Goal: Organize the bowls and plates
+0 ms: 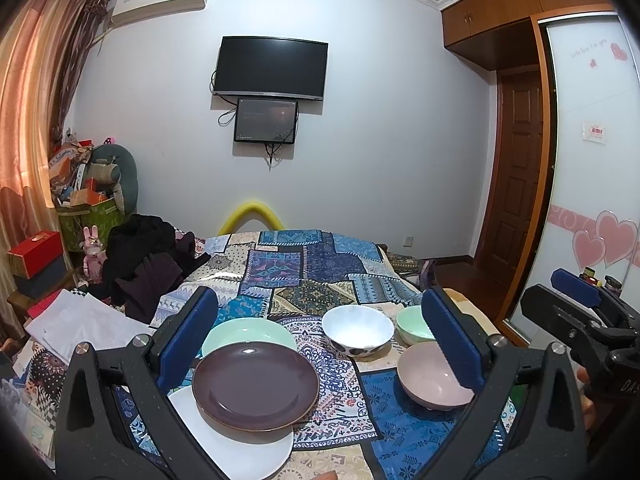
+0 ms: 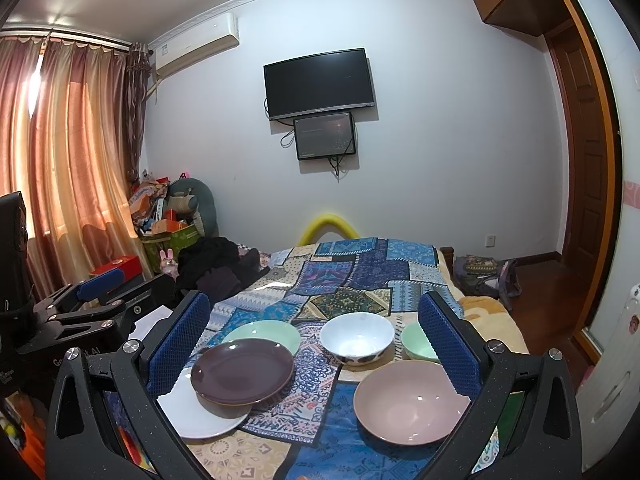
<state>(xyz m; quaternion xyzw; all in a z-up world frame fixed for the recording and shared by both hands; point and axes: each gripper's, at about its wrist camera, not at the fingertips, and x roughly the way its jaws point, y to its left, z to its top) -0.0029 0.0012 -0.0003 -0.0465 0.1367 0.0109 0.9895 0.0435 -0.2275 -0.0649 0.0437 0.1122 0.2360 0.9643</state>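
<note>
Left wrist view shows my left hand-held gripper (image 1: 320, 344) spread wide and holding nothing, hanging over the patchwork bedspread (image 1: 308, 272). Lower left of the frame, a brown plate (image 1: 255, 385) rests on a white plate (image 1: 236, 444), with a green plate (image 1: 248, 332) just behind. A white bowl (image 1: 357, 330) sits at centre, a green bowl (image 1: 414, 325) and pink bowl (image 1: 432, 384) to its right. My right hand-held gripper (image 2: 314, 342) is likewise spread and empty; its view puts the pink bowl (image 2: 412, 402) at lower right.
</note>
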